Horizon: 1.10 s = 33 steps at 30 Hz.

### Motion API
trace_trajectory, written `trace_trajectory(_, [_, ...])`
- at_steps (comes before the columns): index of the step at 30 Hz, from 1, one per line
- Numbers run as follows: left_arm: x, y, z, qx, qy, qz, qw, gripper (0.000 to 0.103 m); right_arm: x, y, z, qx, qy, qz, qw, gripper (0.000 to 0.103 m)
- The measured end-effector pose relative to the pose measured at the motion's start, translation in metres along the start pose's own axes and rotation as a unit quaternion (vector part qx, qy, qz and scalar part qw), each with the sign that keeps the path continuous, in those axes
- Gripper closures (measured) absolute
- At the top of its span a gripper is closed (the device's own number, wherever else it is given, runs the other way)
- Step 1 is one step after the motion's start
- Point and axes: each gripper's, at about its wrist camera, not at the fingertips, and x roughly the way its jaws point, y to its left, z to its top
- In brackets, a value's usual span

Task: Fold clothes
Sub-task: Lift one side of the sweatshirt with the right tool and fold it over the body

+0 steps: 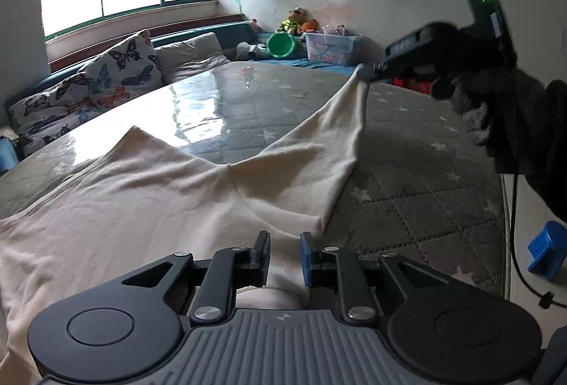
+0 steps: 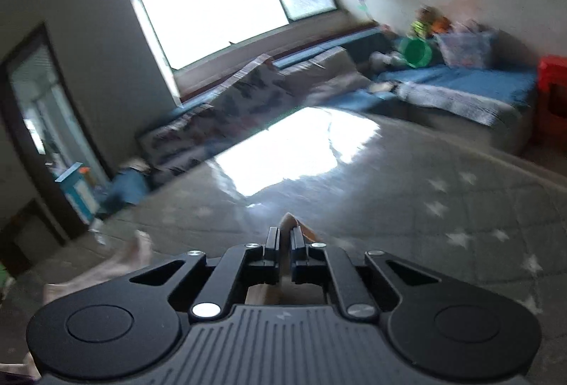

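Your right gripper (image 2: 284, 234) pinches one corner of the soft cream cloth (image 1: 149, 193), lifting it off the grey starry mattress (image 1: 407, 172). Your left gripper (image 1: 285, 239) hangs a little open over the cloth, gripping nothing.

Both wrist views low, windowward – right blurred, perhaps nearer mattress (image 1: 407, 151)

Cream soft-knit garment (image 1: 149, 193), spread wide and lightly wrinkled on the grey star-quilted mattress (image 1: 418, 179). One long sleeve-like corner lifted, drawn taut toward far right; another point lies flat, mid-bed.
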Motion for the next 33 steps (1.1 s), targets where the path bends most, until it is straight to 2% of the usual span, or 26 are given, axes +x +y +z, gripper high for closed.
trace_trajectory(2, [-0.007, 0.006, -0.002, -0.009, -0.004, 0.007, 0.9999, 0.081, -0.008, 0.02, 0.005, -0.014, -0.01, 0.031, 0.999, 0.098])
trace_trajectory(4, [-0.017, 0.013, -0.005, -0.016, -0.009, 0.02, 0.9996, 0.072, -0.014, 0.041, 0.008, -0.03, -0.017, 0.063, 0.997, 0.098])
trace_trajectory(5, [-0.022, 0.017, -0.007, -0.02, -0.011, 0.027, 0.9994, 0.071, -0.016, 0.052, 0.009, -0.038, -0.019, 0.079, 0.996, 0.098])
trace_trajectory(11, [-0.056, 0.043, -0.021, -0.061, -0.027, 0.071, 0.9953, 0.071, -0.028, 0.114, 0.001, -0.083, -0.015, 0.167, 0.982, 0.098])
trace_trajectory(17, [-0.076, 0.059, -0.038, -0.096, -0.028, 0.101, 0.9898, 0.07, -0.027, 0.174, -0.028, -0.141, 0.028, 0.234, 0.962, 0.098])
trace_trajectory(24, [-0.083, 0.066, -0.052, -0.111, -0.017, 0.116, 0.9869, 0.07, -0.017, 0.216, -0.077, -0.198, 0.103, 0.277, 0.935, 0.098])
trace_trajectory(26, [-0.083, 0.068, -0.053, -0.114, -0.015, 0.118, 0.9863, 0.07, -0.019, 0.221, -0.087, -0.213, 0.124, 0.285, 0.926, 0.092])
trace_trajectory(28, [-0.083, 0.069, -0.054, -0.116, -0.012, 0.119, 0.986, 0.07, -0.024, 0.22, -0.095, -0.226, 0.14, 0.294, 0.918, 0.091])
trace_trajectory(30, [-0.083, 0.07, -0.054, -0.115, -0.011, 0.12, 0.9861, 0.07, -0.033, 0.213, -0.098, -0.243, 0.144, 0.291, 0.914, 0.088])
trace_trajectory(31, [-0.083, 0.07, -0.054, -0.114, -0.011, 0.119, 0.9862, 0.07, -0.035, 0.208, -0.097, -0.252, 0.142, 0.285, 0.914, 0.082])
trace_trajectory(33, [-0.082, 0.071, -0.054, -0.111, -0.012, 0.119, 0.9866, 0.07, -0.04, 0.196, -0.096, -0.263, 0.138, 0.264, 0.918, 0.079])
